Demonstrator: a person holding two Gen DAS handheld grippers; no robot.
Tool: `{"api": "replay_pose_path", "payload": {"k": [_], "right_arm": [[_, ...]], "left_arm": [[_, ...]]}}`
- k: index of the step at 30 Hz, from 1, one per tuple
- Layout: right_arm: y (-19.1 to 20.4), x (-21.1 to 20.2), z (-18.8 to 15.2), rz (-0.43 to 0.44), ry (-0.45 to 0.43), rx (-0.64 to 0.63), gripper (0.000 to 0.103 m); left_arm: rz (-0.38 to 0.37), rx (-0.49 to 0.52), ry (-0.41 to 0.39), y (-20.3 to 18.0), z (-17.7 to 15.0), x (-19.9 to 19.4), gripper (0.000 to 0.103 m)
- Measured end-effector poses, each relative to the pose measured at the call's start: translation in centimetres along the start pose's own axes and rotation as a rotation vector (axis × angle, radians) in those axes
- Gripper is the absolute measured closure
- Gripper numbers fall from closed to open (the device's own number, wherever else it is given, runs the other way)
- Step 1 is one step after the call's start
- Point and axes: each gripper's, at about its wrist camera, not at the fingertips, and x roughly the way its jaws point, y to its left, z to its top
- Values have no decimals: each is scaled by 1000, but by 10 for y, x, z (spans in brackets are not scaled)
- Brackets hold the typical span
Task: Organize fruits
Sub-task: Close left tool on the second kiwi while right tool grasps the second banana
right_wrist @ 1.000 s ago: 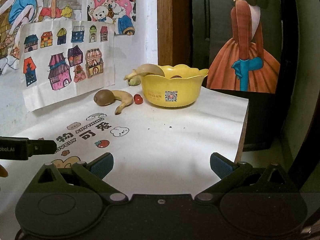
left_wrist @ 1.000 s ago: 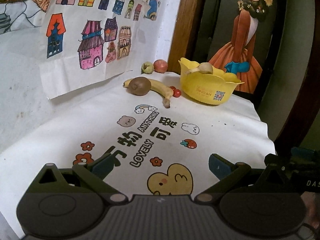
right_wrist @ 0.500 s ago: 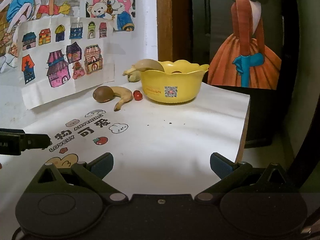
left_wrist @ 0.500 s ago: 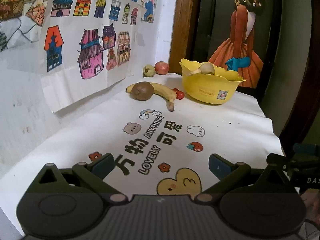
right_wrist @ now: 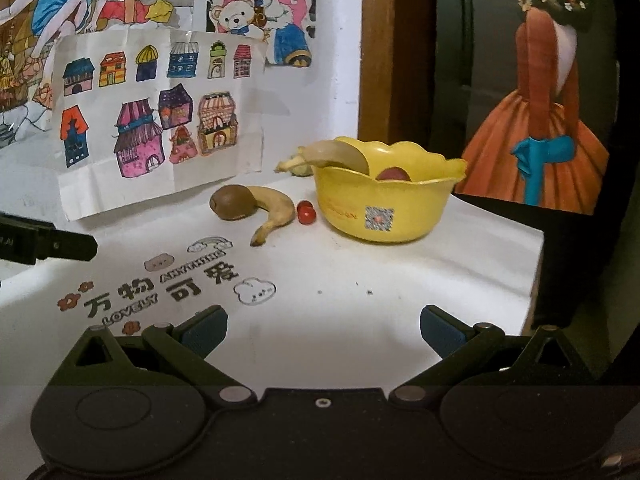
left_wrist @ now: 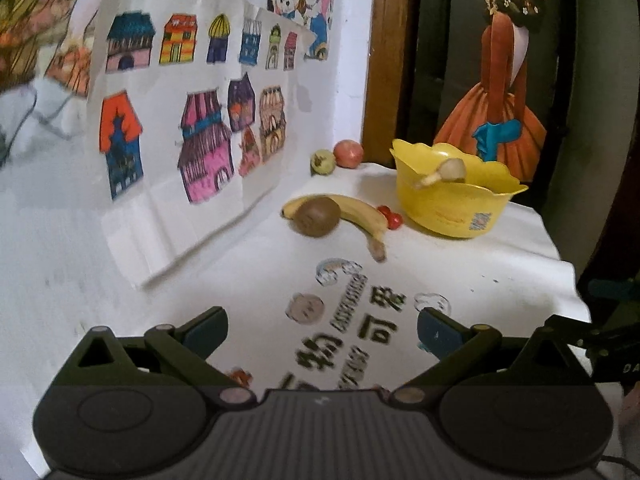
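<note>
Fruit is seen at the far end of a table covered by a white cloth (right_wrist: 400, 280). A brown kiwi (right_wrist: 234, 202) is touching a curved yellow banana (right_wrist: 276, 210), and small red cherry tomatoes (right_wrist: 306, 212) lie just beside the banana, next to a yellow bowl (right_wrist: 384, 208). The bowl is smooth plastic with a wavy rim, and a square code sticker is stuck on its side. A second banana (right_wrist: 332, 152) and something red are held inside it. Behind, by the wall, a red apple (left_wrist: 349, 153) and a green fruit (left_wrist: 322, 162) are found.

"LOVELY" and "ANYTHING" are printed on the cloth, with little flowers, a bear and a rainbow. Drawings of coloured houses (right_wrist: 160, 120) are stuck on the white wall. A picture of a figure in an orange dress (right_wrist: 536, 140) is seen past a brown wooden frame.

The left gripper (left_wrist: 322, 328) and the right gripper (right_wrist: 323, 326) are both held spread wide over the cloth, with nothing between the blue pads.
</note>
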Motion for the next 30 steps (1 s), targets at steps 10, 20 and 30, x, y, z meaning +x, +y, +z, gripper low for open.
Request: {"api": "replay_pose_path", "payload": {"k": [10, 20, 30], "right_arm": [[-2, 59, 32, 141, 56, -18, 1], [21, 117, 54, 157, 49, -122, 6], [31, 172, 66, 168, 93, -114, 18]], "left_arm": [[16, 100, -32, 4, 35, 59, 0], [8, 113, -46, 11, 66, 148, 0], [-4, 99, -10, 20, 72, 205, 0]]}}
